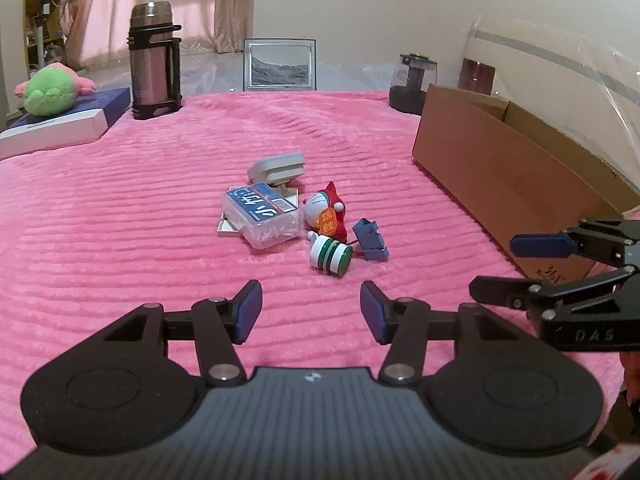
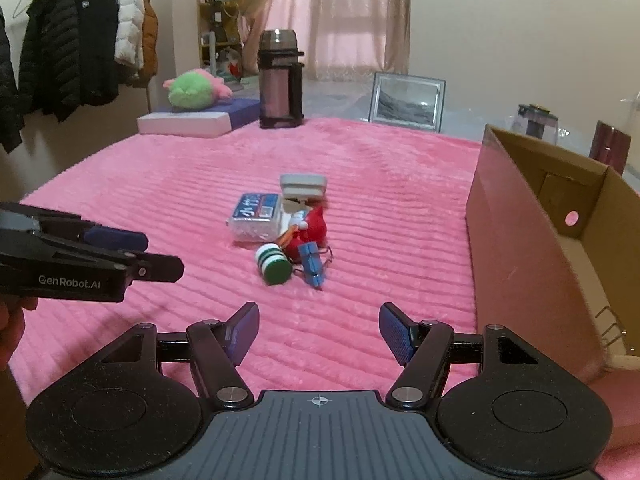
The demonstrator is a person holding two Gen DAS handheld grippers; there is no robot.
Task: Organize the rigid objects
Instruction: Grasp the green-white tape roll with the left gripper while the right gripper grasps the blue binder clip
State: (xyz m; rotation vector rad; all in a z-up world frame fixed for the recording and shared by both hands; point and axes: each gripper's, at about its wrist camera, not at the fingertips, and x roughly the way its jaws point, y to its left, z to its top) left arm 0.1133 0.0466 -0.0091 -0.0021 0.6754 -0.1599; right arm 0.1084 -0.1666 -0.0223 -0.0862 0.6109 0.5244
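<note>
1. Surface: pink ribbed plush blanket [image 1: 160, 208]; what lies beneath it cannot be told.
2. Small rigid items sit clustered mid-blanket: a clear plastic box [image 1: 262, 216] with a blue label lies on a flat white piece, with a grey flat case [image 1: 277, 166] just behind it.
3. A red-and-white cat figurine [image 1: 326, 212] lies just right of the plastic box. A green-and-white spool [image 1: 331, 256] lies on its side just in front of the figurine. A blue binder clip [image 1: 370, 238] rests just beside the spool, on its right.
4. Open cardboard box [image 2: 520, 248] stands at the blanket's right edge, well apart from the cluster.
5. Left hand-held gripper [image 1: 311, 312]: released, nothing between its blue pads, hanging above bare blanket short of the spool.
6. Right hand-held gripper [image 2: 319, 330]: released, wider gap, nothing between the pads, aimed toward the cluster, near the clip but apart from it.
7. Background: steel thermos [image 1: 154, 62], framed picture [image 1: 280, 65], green plush toy [image 1: 50, 90] on a flat box.
</note>
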